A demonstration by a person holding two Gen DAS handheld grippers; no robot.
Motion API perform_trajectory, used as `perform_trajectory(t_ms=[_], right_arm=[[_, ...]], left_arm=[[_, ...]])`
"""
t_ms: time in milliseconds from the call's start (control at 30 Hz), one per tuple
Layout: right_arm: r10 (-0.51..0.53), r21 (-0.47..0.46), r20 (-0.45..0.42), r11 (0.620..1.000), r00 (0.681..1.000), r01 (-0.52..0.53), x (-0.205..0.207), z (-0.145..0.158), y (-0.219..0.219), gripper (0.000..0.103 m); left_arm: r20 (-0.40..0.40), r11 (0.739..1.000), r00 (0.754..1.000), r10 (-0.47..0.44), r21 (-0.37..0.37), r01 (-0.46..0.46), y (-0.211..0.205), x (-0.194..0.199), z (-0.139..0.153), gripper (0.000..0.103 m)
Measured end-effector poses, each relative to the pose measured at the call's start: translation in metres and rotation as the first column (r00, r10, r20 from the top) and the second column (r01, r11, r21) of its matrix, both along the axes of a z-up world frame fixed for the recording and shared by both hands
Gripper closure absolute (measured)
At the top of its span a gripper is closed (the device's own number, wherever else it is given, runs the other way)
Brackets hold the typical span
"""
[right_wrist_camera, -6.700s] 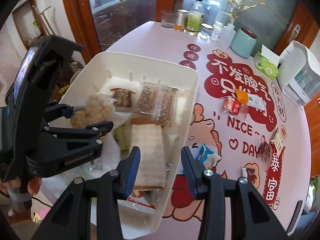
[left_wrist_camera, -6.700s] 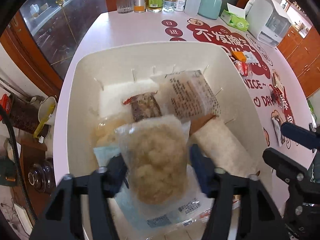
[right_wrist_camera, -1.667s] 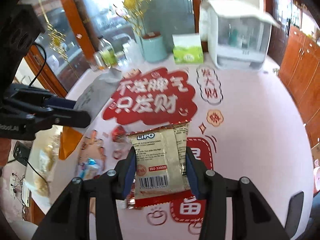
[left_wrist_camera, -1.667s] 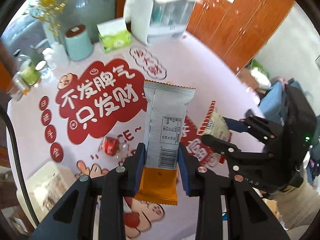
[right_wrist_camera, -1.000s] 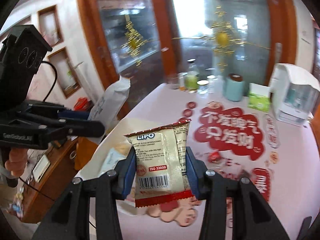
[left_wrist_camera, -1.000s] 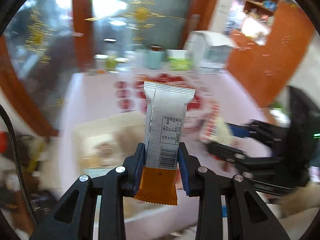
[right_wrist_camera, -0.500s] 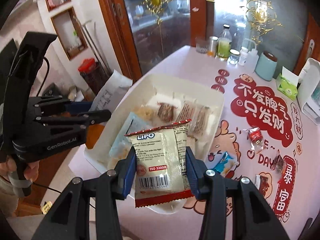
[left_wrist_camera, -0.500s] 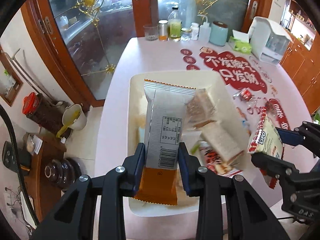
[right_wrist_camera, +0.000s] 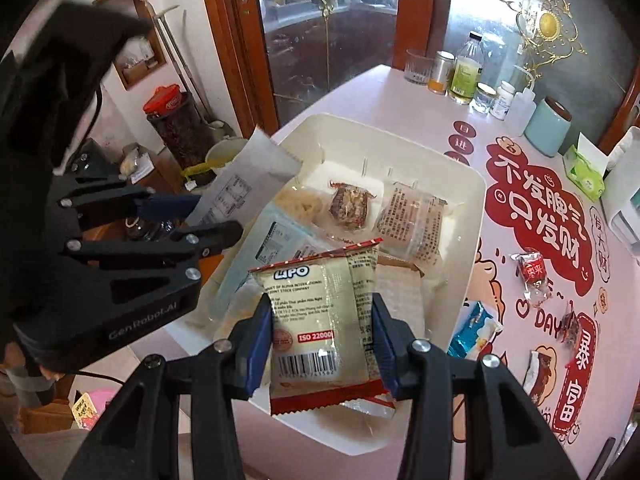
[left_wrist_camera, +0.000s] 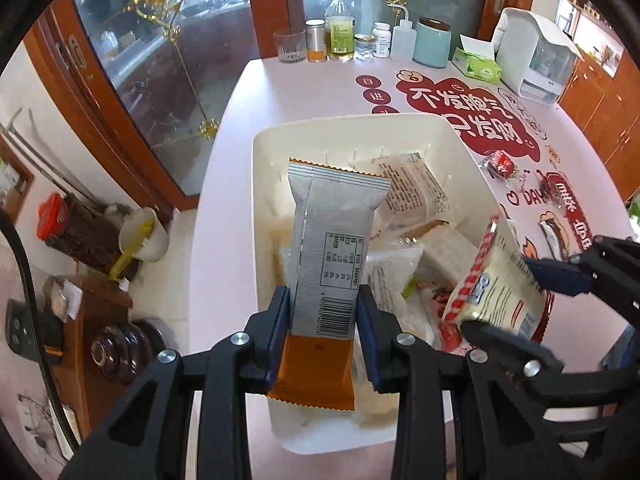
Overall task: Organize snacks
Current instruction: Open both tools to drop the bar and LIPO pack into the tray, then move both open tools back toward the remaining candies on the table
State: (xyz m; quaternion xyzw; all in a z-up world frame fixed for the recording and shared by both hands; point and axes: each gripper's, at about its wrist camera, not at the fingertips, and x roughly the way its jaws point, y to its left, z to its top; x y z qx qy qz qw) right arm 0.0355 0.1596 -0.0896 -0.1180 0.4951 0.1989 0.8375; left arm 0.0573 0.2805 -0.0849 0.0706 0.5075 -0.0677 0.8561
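Observation:
My left gripper [left_wrist_camera: 323,334] is shut on a tall silver-and-orange snack packet [left_wrist_camera: 329,256], held upright over the near part of the white bin [left_wrist_camera: 264,216]. My right gripper [right_wrist_camera: 322,346] is shut on a cream LIPO biscuit packet with a red edge [right_wrist_camera: 320,320], held above the bin's near rim [right_wrist_camera: 478,216]. In the right wrist view the left gripper [right_wrist_camera: 188,220] and its packet [right_wrist_camera: 244,178] hang over the bin's left side. Several wrapped snacks lie inside the bin. Loose snacks remain on the pink table: a red candy [right_wrist_camera: 532,270], a blue packet [right_wrist_camera: 474,332].
Bottles, a glass and a teal jar [left_wrist_camera: 431,42] line the table's far edge, with a green tissue box [left_wrist_camera: 476,65] and a white appliance [left_wrist_camera: 534,60] at the far right. Left of the table, below its edge, stand a red-lidded jar [left_wrist_camera: 68,224] and a low wooden stand.
Both grippers have swung from the table's right part over to the bin and sunk closer to it, each still holding its packet.

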Motion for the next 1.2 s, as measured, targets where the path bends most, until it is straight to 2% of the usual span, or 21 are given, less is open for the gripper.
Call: perform_trajectory(t_ms=[133,200,233,267,467,700,1000,1200], right_arm=[[-0.008,-0.008,-0.044,1.000,0.999,0.008,0.004,-0.011,0.000,0.054],[-0.003,-0.003,-0.058,1.000,0.998,0.003,0.003,-0.014,0.000,0.052],[0.000,-0.004,-0.058,1.000,0.998,0.000,0.002,-0.015,-0.001,0.051],[0.002,-0.004,-0.054,1.000,0.999,-0.002,0.000,-0.015,-0.001,0.051],[-0.005,0.004,-0.017,1.000,1.000,0.006,-0.006,-0.008,-0.006,0.044],[-0.017,0.012,0.011,1.000,1.000,0.017,-0.014,0.000,-0.017,0.042],[-0.017,0.021,0.036,1.000,0.999,0.016,-0.030,0.008,-0.038,0.042],[-0.028,0.027,0.124,0.999,0.992,0.024,-0.049,0.027,-0.064,0.042]], left_arm=[[0.017,1.000,1.000,-0.020,0.012,0.020,-0.006,0.004,0.002,0.065],[0.014,0.999,1.000,-0.023,0.026,0.022,-0.007,0.004,0.000,0.038],[0.018,0.999,1.000,-0.020,0.034,0.020,-0.007,0.004,-0.001,0.019],[0.033,0.999,0.999,-0.021,0.042,0.019,-0.008,0.003,-0.001,0.016],[0.040,0.999,0.998,-0.041,0.033,0.040,-0.012,0.000,0.000,0.016],[0.061,0.999,0.997,-0.051,-0.003,0.051,-0.020,-0.009,0.009,0.016],[0.174,0.997,0.984,-0.039,-0.064,0.051,-0.039,-0.022,0.037,0.016],[0.246,0.989,0.965,-0.086,-0.098,0.113,-0.077,-0.029,0.060,0.016]])
